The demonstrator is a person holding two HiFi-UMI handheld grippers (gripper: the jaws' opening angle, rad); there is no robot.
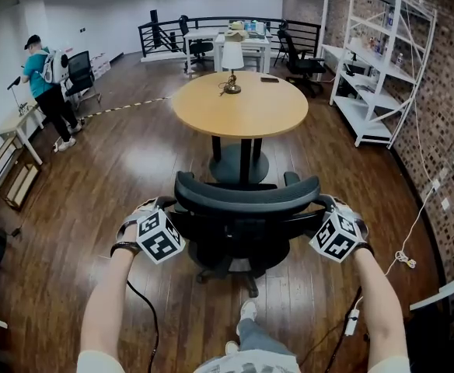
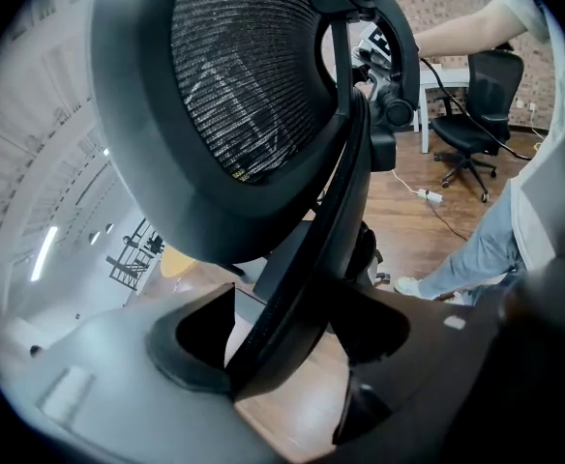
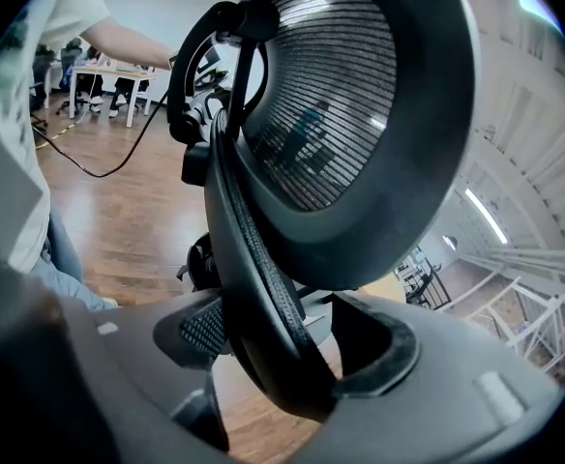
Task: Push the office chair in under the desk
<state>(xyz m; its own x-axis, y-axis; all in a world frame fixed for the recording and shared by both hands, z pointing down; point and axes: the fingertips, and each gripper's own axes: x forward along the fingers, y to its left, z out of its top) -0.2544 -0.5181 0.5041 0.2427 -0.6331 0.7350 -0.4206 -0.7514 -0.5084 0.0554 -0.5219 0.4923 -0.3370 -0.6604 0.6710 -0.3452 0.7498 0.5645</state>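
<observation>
A black mesh office chair [image 1: 246, 212] stands on the wood floor just in front of me, its back toward me and its seat facing the round wooden desk [image 1: 240, 106]. The seat sits short of the desk's pedestal. My left gripper [image 1: 171, 207] is shut on the left rim of the backrest, and my right gripper [image 1: 320, 206] is shut on the right rim. In the left gripper view the backrest rim [image 2: 307, 249] runs between the jaws of the left gripper [image 2: 282, 341]. The right gripper view shows the rim [image 3: 249, 249] clamped in the right gripper [image 3: 282, 356].
A table lamp [image 1: 232, 59] and a small dark object [image 1: 270, 79] sit on the desk. White shelving [image 1: 382, 53] lines the brick wall at right. A person [image 1: 47, 84] stands far left by a table. Cables [image 1: 402, 256] trail on the floor at right.
</observation>
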